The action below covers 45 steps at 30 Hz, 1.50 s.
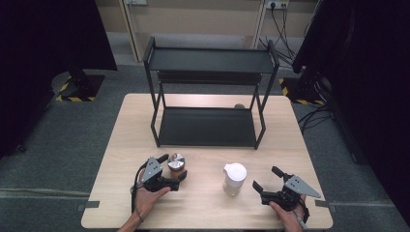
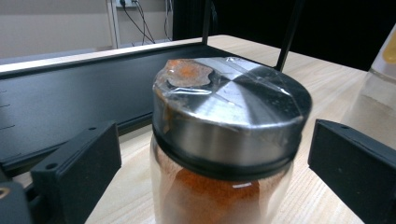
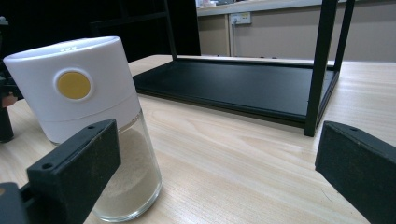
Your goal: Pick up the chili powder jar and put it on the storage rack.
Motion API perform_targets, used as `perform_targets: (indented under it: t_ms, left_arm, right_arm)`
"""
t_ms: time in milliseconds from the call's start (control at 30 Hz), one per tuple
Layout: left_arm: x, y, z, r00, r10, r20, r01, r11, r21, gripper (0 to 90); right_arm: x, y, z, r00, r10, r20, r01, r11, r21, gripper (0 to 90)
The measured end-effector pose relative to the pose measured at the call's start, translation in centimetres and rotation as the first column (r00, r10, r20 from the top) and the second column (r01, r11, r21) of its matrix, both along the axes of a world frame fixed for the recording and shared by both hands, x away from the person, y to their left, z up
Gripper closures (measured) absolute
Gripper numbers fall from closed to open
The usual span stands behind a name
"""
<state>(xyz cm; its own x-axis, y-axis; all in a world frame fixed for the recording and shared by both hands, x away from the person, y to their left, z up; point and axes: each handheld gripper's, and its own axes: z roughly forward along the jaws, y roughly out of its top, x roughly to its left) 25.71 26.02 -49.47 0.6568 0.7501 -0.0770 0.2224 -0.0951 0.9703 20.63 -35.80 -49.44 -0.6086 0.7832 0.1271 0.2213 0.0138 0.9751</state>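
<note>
High view, spice jar: the jar [image 1: 176,162] stands on the table [image 1: 121,145] in front of the rack [image 1: 208,125], between the two jaws of my left gripper [image 1: 174,166].
High view, left hand: my left hand [image 1: 150,193] comes in from the bottom edge, forearm angled up and right, and holds the gripper level, its grey plate on top.
High view, shaker: the shaker [image 1: 234,179] stands upright to the right of the jar, well apart from it, and just to the left of my right gripper [image 1: 267,179].
High view, right hand: my right hand [image 1: 290,212] sits near the table's front right corner with the gripper aimed up and left, its jaws spread and nothing between them.
Left gripper view, jar and jaws: the jar [image 2: 229,140] sits midway between my two black jaws, which flank it at lid height; a gap shows on each side, so the pads do not press on it and the jaws are open.
Left gripper view, jar detail: metal lid with an orange smear under clear film, orange powder below; no writing I can read.
Right gripper view, shaker and jaws: the shaker [image 3: 88,121] stands by my left jaw, not between the two; the jaws stand wide over bare table.
Right gripper view, markings: white cap with a yellow round dot, pale powder in the glass; tiny raised marks on the cap, too small to read.
</note>
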Motion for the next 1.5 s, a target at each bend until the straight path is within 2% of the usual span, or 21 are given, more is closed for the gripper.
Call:
perform_targets:
  t_ms: [267, 400, 500, 533, 700, 767, 867, 933, 1133, 1267, 1500]
  left_arm:
    - [0.4, -0.4, 0.2, 0.9998, 0.003, -0.018, -0.003, 0.9998, 0.019, 9.1]
    - [0.5, -0.5, 0.3, 0.9996, 0.003, -0.026, -0.002, 0.9995, 0.031, 17.3]
    - [0.8, -0.4, 0.4, 0.9991, -0.014, -0.04, 0.015, 0.9996, 0.025, 27.8]
    - [0.7, -0.5, 0.5, 0.9994, -0.011, -0.033, 0.012, 0.9992, 0.037, 29.0]
    - [0.4, -0.7, 0.5, 0.9998, -0.002, -0.022, 0.003, 0.9988, 0.049, 29.7]
    - [0.3, -0.8, 0.9, 0.9999, -0.007, -0.014, 0.008, 0.9974, 0.071, 29.9]
    - [0.4, -0.7, 1.4, 0.9997, -0.022, -0.007, 0.022, 0.9973, 0.07, 30.0]
    - [0.5, -0.5, 1.7, 0.9995, -0.031, -0.008, 0.032, 0.9981, 0.053, 30.1]
    - [0.7, -0.3, 3.1, 0.9978, -0.066, 0.001, 0.066, 0.9969, 0.042, 30.1]
    - [1.0, -0.1, 4.1, 0.997, -0.077, 0.012, 0.076, 0.9965, 0.033, 30.1]
    - [1.7, 0.1, 5.5, 0.9964, -0.085, 0.003, 0.085, 0.9963, 0.016, 30.2]
  right_arm:
    - [0.1, 0.0, 0.0, 1.0, 0.004, -0.005, -0.004, 1.0, 0.006, 0.5]
    - [0.1, 0.0, 0.0, 1.0, 0.007, -0.004, -0.007, 1.0, 0.005, 0.5]
    - [0.1, 0.0, -0.1, 1.0, 0.006, -0.004, -0.006, 1.0, 0.007, 0.5]
    - [0.1, 0.0, -0.1, 1.0, 0.006, -0.003, -0.006, 1.0, 0.007, 0.5]
    - [0.1, 0.0, -0.1, 1.0, 0.007, -0.003, -0.007, 1.0, 0.007, 0.5]
    - [0.1, 0.0, -0.1, 1.0, 0.008, -0.001, -0.008, 1.0, 0.006, 0.5]
    - [0.1, 0.0, -0.1, 1.0, 0.006, -0.001, -0.006, 1.0, 0.008, 0.5]
    - [0.0, 0.0, -0.1, 1.0, 0.005, 0.001, -0.005, 1.0, 0.008, 0.6]
    - [0.0, -0.1, -0.1, 1.0, 0.005, 0.002, -0.005, 1.0, 0.01, 0.6]
    - [0.0, -0.1, -0.1, 1.0, 0.004, 0.002, -0.004, 1.0, 0.01, 0.6]
    - [0.0, 0.0, -0.1, 1.0, 0.004, 0.0, -0.004, 1.0, 0.008, 0.6]
